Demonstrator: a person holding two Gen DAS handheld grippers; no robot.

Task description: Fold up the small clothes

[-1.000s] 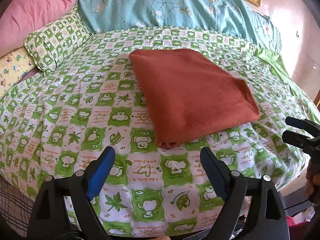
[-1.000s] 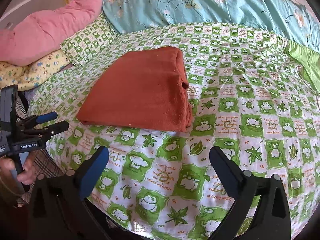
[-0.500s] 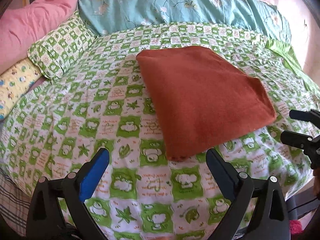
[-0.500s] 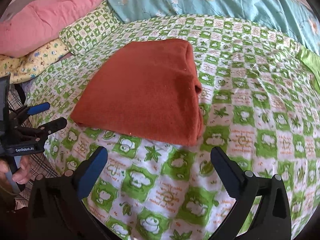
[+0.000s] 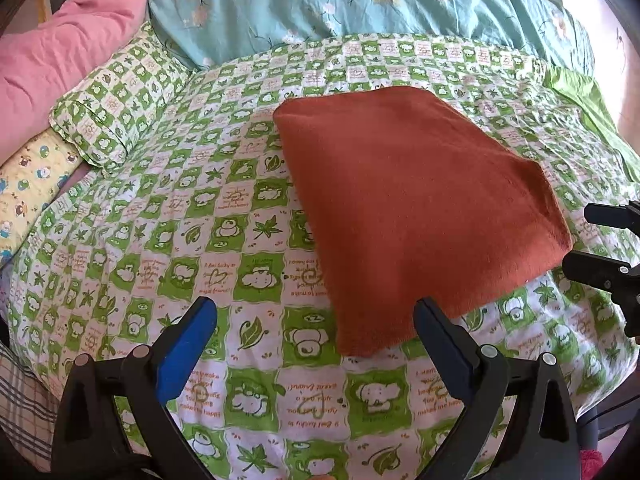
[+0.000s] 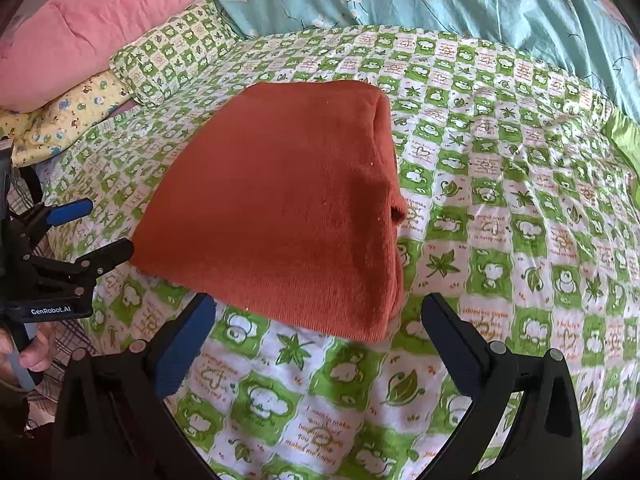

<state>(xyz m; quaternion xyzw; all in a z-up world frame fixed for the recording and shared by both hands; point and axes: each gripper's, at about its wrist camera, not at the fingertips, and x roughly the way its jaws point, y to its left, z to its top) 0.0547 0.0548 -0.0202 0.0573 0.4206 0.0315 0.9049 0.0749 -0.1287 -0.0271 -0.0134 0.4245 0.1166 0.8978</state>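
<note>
Both the left gripper (image 5: 314, 320) and right gripper (image 6: 318, 316) hang spread, empty, at the bed's (image 5: 240, 264) near edge; pinching only the rust cloth's (image 5: 412, 216) top layer could undo its fold

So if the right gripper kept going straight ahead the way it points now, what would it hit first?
Most likely the folded rust-red cloth: its near edge lies just ahead between the open right gripper fingers, on the green checked bedsheet. Height above the sheet is unclear.
</note>
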